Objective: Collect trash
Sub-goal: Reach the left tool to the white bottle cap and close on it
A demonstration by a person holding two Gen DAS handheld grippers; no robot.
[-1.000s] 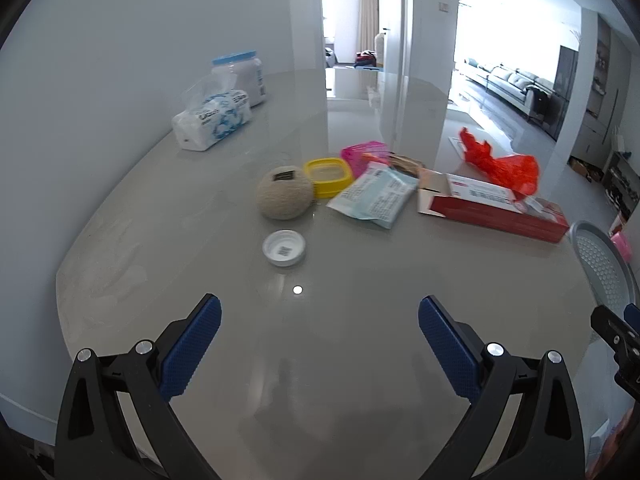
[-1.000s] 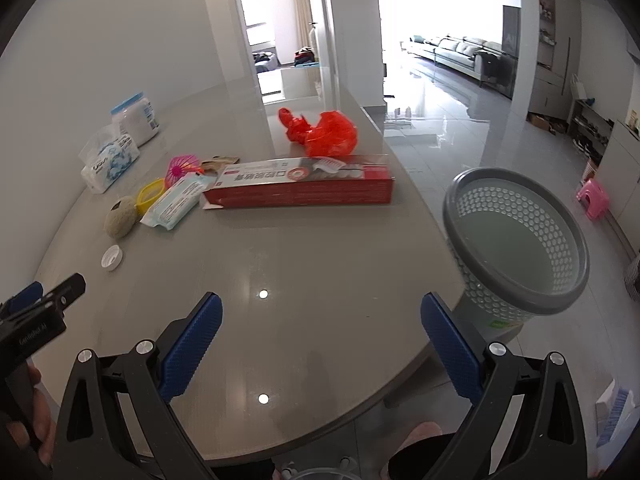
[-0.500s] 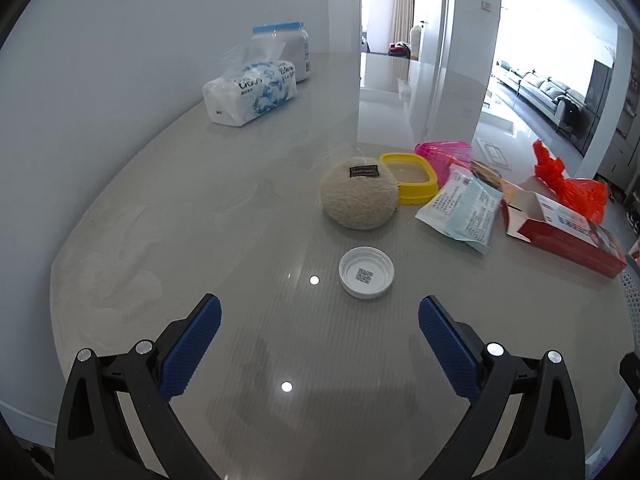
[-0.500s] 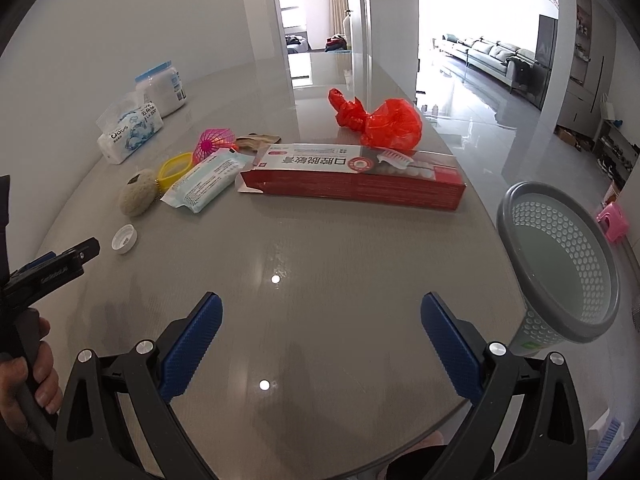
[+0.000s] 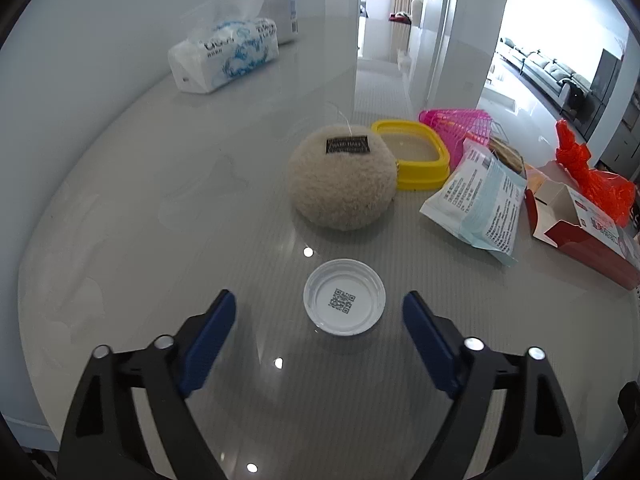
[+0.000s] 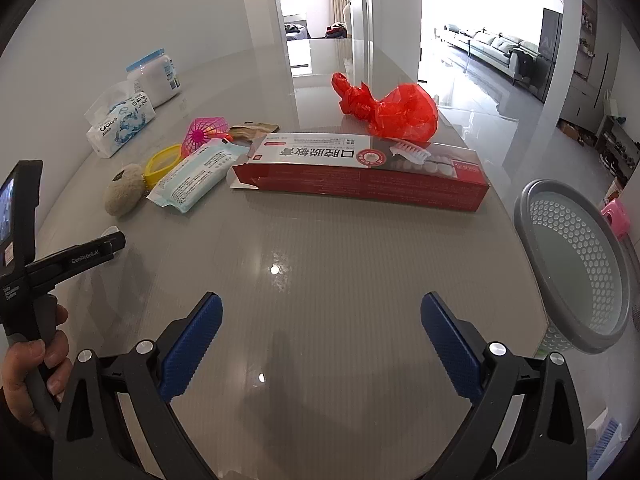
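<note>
We judge the white lid (image 5: pixel 344 302), lying flat on the desk (image 5: pixel 160 208) before the fuzzy ball (image 5: pixel 343 178), light, stiff and low-rimmed; take it across the rim. The left hand-held gripper (image 5: pixel 319 334) straddles it, jaws closing, not yet touching; the right hand-held gripper (image 6: pixel 321 342) stands apart, empty.

We take the plush ball (image 5: pixel 342 184) on the surface (image 5: pixel 160 240) as our landmark. Before it lies the upturned lid (image 5: pixel 344 302). Just behind it to the right sits the shallow tray (image 5: pixel 412 152), farther right the wipes packet (image 5: pixel 478 202), then the long carton (image 6: pixel 360 166). Well behind, to the left, we see the tissue pack (image 5: pixel 224 58) and jar (image 5: pixel 276 10).
</note>
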